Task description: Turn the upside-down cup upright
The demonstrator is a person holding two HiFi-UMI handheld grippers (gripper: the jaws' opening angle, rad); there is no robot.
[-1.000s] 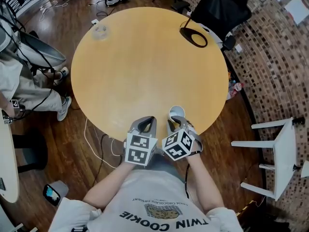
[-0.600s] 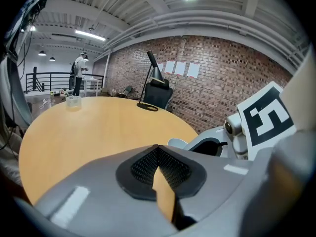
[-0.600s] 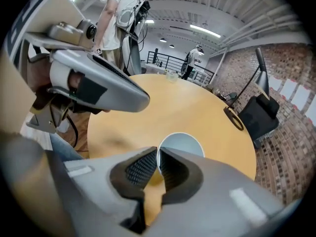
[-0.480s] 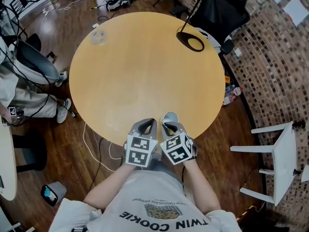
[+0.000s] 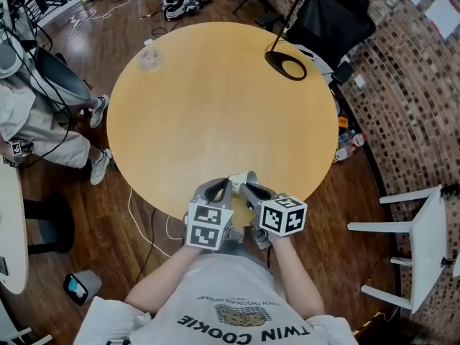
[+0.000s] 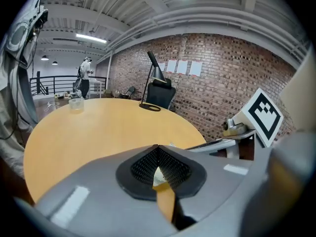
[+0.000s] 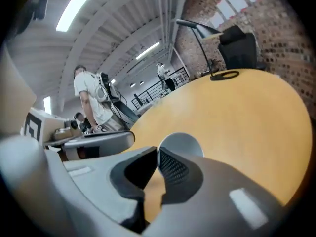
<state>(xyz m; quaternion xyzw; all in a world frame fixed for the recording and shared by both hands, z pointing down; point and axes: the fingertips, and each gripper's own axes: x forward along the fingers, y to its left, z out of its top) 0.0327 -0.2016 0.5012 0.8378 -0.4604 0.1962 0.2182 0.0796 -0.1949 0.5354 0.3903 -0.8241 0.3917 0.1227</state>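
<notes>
Now, R tongs (image 7: 157,154) pinching cup (image 7: 181,141), L tongs (image 6: 157,151) closed.

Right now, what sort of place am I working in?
Probably a loft-style lab or workshop: a bare brick wall, a mezzanine railing, and cables trailing over the wood floor around a round table.

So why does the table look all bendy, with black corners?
Left gripper view: the wide lens bends the table and blackens the corners. Right gripper view: same bend, picture tilted, the ceiling light glares. Head view: table looks round, light even.
</notes>
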